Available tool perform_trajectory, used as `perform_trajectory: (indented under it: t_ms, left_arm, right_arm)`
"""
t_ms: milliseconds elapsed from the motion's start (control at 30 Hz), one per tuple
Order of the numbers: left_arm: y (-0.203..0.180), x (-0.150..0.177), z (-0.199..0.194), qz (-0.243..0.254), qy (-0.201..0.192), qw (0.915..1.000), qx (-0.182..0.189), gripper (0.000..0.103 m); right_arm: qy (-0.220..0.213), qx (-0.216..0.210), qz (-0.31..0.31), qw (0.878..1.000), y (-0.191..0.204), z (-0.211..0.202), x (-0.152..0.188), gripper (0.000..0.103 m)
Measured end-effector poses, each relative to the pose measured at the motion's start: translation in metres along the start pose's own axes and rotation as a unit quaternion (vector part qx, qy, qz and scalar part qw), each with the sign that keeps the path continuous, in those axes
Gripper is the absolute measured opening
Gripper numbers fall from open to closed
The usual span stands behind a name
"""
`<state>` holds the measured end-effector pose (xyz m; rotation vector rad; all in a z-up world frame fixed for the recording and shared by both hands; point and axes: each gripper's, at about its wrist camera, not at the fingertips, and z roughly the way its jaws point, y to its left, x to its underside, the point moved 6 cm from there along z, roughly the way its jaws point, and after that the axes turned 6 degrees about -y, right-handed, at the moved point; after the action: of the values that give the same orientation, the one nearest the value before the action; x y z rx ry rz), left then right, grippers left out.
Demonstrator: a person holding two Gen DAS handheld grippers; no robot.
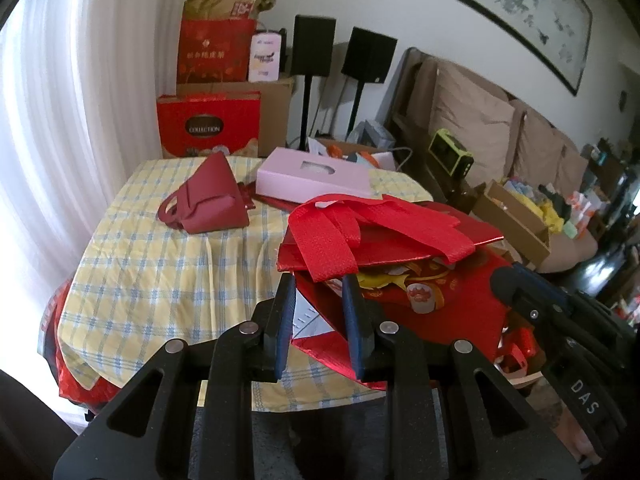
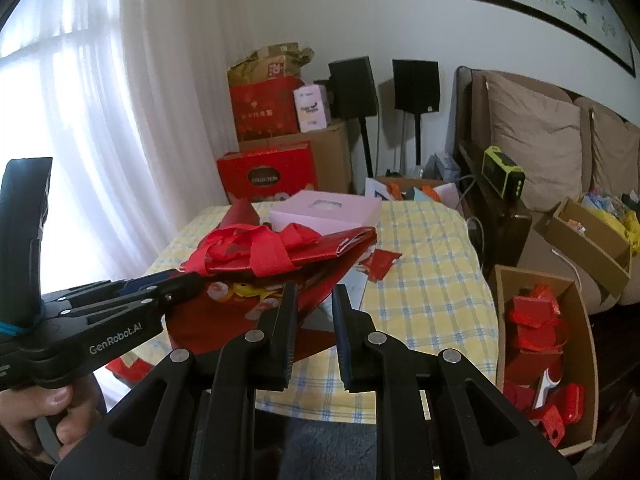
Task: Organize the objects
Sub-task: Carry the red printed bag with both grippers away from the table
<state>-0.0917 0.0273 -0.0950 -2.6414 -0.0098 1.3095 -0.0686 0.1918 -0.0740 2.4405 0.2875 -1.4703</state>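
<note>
Black tongs of the left hand (image 1: pixel 318 284) are seen nearest, jaws narrowly apart, with the near edge of a red gift bag (image 1: pixel 432 280) between the pads; whether it is pinched cannot be told from this view. Tongs of the right hand (image 2: pixel 314 294) are likewise held at the same bag's near edge, jaws narrowly apart, with the grip not clearly shown. The bag is located at the near right corner of a table (image 1: pixel 160 272) covered in yellow check cloth, partly overhanging the near edge, its red ribbon handles (image 1: pixel 340 232) flopped across its top. A dark red purse (image 1: pixel 208 196) is placed toward the far left of the table, apart from the bag. A pink box (image 1: pixel 312 178) is set along the far edge, just behind the bag. Bare cloth is left open across the left and near-left parts of the table, and along its right side. A cardboard box (image 2: pixel 588 360) of red items is stood on the floor just beside the table's right edge.
</note>
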Motion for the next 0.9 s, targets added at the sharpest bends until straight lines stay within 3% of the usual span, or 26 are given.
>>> perform_trajectory:
  t_ms: [900]
  left_arm:
    - [-0.041,-0.019,-0.058,0.037,-0.064,0.9972,0.002,0.022]
  right_arm:
    - [-0.048,0.006,0.008,0.999,-0.004,-0.062,-0.02,0.016]
